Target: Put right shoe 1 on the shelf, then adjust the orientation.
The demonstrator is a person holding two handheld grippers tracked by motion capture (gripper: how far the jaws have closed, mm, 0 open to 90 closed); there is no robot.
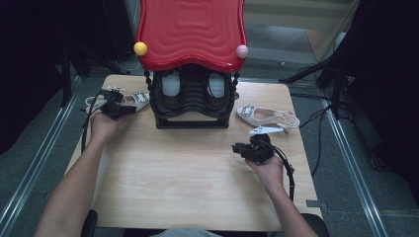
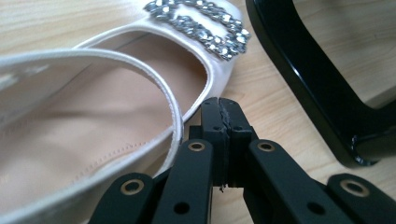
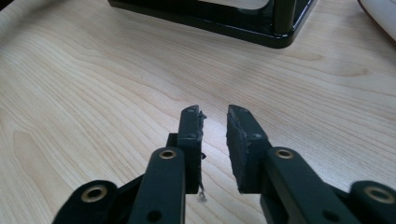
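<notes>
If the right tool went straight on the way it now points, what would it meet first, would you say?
Judging by the right gripper view, the right tool has bare table ahead, then most likely the black rack base, though depth is hard to judge.

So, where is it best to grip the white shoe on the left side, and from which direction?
Probably the thin side wall of the white shoe just behind the jewelled buckle, taken from above. The left gripper sits shut beside that wall, so it would open first.
</notes>
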